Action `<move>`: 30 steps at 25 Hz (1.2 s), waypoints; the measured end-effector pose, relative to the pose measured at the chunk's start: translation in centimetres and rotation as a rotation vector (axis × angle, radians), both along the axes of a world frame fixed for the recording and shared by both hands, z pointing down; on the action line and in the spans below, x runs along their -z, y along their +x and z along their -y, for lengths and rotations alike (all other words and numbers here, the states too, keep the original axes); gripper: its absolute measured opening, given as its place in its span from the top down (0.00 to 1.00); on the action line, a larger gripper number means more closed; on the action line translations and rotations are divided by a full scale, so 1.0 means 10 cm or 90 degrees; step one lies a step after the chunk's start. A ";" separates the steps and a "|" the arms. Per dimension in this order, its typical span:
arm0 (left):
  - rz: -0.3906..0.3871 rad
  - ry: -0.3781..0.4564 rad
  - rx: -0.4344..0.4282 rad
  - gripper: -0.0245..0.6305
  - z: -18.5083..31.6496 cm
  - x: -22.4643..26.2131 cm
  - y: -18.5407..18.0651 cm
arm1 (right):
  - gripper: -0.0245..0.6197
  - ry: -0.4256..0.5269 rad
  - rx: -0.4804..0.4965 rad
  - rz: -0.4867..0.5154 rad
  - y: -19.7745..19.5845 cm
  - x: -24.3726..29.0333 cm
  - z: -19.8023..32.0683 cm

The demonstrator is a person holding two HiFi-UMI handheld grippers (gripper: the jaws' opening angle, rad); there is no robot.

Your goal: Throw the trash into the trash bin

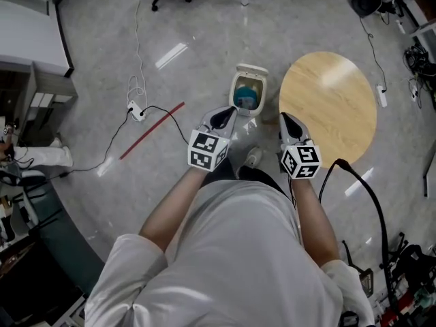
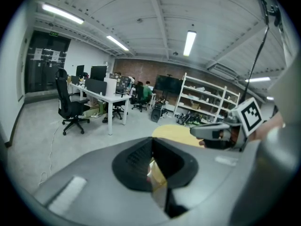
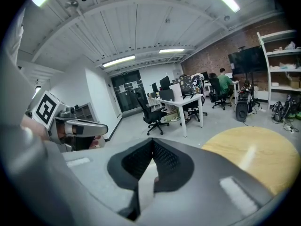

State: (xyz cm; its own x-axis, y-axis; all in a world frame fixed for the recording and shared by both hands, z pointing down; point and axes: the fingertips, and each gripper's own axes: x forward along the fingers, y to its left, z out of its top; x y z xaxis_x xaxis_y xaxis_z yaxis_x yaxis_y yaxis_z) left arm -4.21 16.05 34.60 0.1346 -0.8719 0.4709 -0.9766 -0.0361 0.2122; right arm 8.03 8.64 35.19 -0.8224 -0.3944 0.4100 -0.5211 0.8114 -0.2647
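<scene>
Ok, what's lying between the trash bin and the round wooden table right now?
Nothing. In the head view, only a narrow strip of bare grey floor separates the trash bin from the round wooden table.

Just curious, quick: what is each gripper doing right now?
Left gripper: closed; can't tell if holding anything.
Right gripper: closed, nothing seen held.
</scene>
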 end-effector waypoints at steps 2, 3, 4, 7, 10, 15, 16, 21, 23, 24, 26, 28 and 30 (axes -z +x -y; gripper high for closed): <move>0.000 -0.001 -0.001 0.95 -0.01 -0.01 -0.08 | 0.96 0.001 -0.002 0.001 -0.05 0.02 -0.01; -0.001 -0.003 -0.001 0.95 -0.01 -0.02 -0.12 | 0.96 0.001 -0.003 0.000 -0.08 0.02 -0.01; -0.001 -0.005 -0.002 0.95 -0.01 -0.02 -0.14 | 0.96 0.000 -0.003 0.000 -0.10 0.03 -0.01; 0.001 -0.007 -0.013 0.95 -0.01 -0.02 -0.14 | 0.96 -0.001 -0.006 -0.004 -0.12 0.05 -0.02; -0.004 -0.009 -0.020 0.95 -0.02 -0.02 -0.13 | 0.96 -0.003 -0.007 -0.007 -0.15 0.06 -0.03; -0.008 -0.005 -0.026 0.95 0.00 0.01 -0.13 | 0.96 -0.006 -0.010 -0.003 -0.17 0.11 -0.03; -0.009 -0.003 -0.026 0.95 0.00 0.02 -0.14 | 0.96 -0.006 -0.011 -0.003 -0.18 0.11 -0.03; -0.010 0.001 -0.024 0.95 0.02 0.06 -0.20 | 0.96 -0.010 -0.016 0.002 -0.20 0.12 -0.05; -0.009 0.002 -0.026 0.95 0.03 0.07 -0.22 | 0.96 -0.010 -0.015 0.003 -0.22 0.12 -0.05; -0.009 0.002 -0.026 0.95 0.03 0.07 -0.22 | 0.96 -0.010 -0.014 0.003 -0.23 0.12 -0.05; -0.009 0.003 -0.026 0.95 0.05 0.08 -0.24 | 0.96 -0.010 -0.013 0.003 -0.24 0.13 -0.04; -0.009 0.004 -0.026 0.95 0.05 0.10 -0.24 | 0.96 -0.010 -0.014 0.003 -0.24 0.14 -0.03; -0.010 0.004 -0.028 0.95 0.05 0.10 -0.25 | 0.96 -0.010 -0.016 0.004 -0.26 0.14 -0.03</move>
State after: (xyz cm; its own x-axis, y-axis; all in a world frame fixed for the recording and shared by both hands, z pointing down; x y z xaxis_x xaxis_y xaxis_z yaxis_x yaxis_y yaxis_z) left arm -6.75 15.52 33.59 0.1796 -0.8679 0.4631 -0.9707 -0.0801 0.2264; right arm 5.47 8.90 33.81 -0.8148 -0.4080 0.4117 -0.5395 0.7937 -0.2810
